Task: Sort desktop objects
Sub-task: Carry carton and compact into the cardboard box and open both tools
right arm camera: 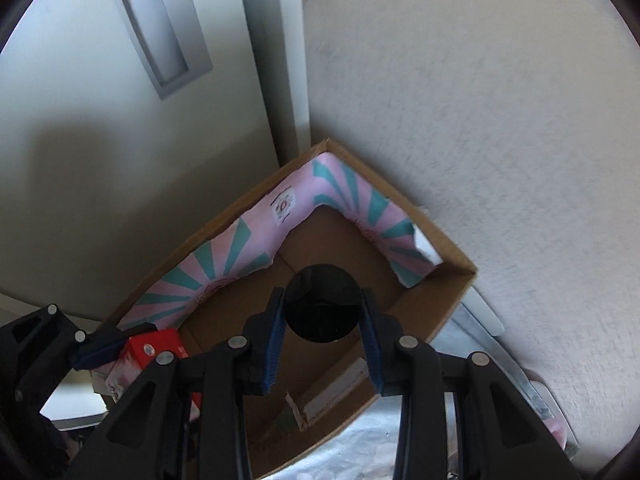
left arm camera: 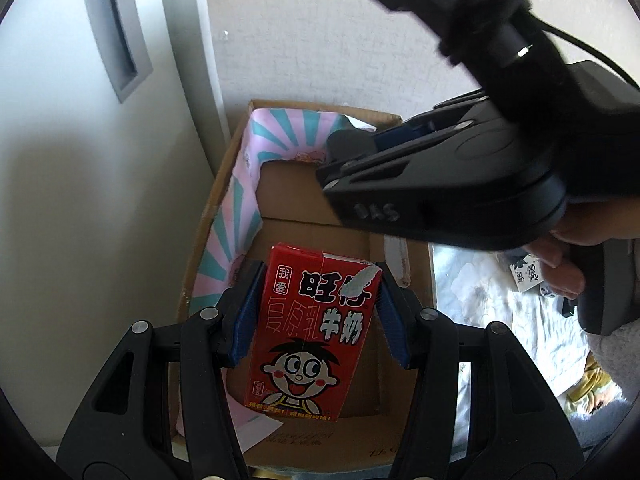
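Note:
My left gripper is shut on a red milk carton with a cartoon face, held over the near end of an open cardboard box. The carton also shows at the left in the right wrist view. My right gripper is shut on a round black object over the middle of the same box. In the left wrist view the right gripper reaches in from the right, above the box.
The box is lined with pink and teal striped paper and stands in a corner between a white cabinet and a beige wall. A patterned cloth with small items lies to the right.

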`<act>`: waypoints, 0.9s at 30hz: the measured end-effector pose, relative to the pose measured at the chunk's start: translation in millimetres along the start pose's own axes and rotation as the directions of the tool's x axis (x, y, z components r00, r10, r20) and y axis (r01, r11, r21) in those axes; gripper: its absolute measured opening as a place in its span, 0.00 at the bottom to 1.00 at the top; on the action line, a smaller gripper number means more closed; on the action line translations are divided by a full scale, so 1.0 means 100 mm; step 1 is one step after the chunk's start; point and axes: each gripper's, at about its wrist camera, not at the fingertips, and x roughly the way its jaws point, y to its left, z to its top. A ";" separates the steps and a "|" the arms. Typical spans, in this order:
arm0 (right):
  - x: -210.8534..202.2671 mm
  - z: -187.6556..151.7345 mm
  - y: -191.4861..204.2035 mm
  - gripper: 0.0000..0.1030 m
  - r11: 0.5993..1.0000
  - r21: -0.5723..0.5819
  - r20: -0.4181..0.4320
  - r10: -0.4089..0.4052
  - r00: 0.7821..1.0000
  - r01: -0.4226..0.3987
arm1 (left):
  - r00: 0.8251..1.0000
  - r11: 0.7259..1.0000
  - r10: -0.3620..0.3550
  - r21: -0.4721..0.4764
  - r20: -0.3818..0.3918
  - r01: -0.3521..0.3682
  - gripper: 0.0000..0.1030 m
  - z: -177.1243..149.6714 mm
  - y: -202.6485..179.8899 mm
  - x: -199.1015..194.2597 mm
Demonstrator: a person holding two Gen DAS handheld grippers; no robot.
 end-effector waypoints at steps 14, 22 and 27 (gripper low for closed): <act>0.16 -0.02 -0.02 0.32 0.998 -0.052 -0.046 0.022 0.999 -0.024 | 0.999 0.999 -0.037 0.029 -0.026 0.037 0.69 -0.03 -0.17 0.06; -0.03 0.01 -0.11 0.78 0.999 -0.008 0.002 -0.051 0.999 0.051 | 0.999 0.999 -0.040 0.032 -0.015 0.041 1.00 -0.04 -0.30 -0.05; -0.18 0.00 -0.10 1.00 0.996 -0.011 0.073 -0.086 0.994 0.087 | 0.999 0.998 -0.014 0.065 0.030 0.012 1.00 -0.08 -0.32 -0.10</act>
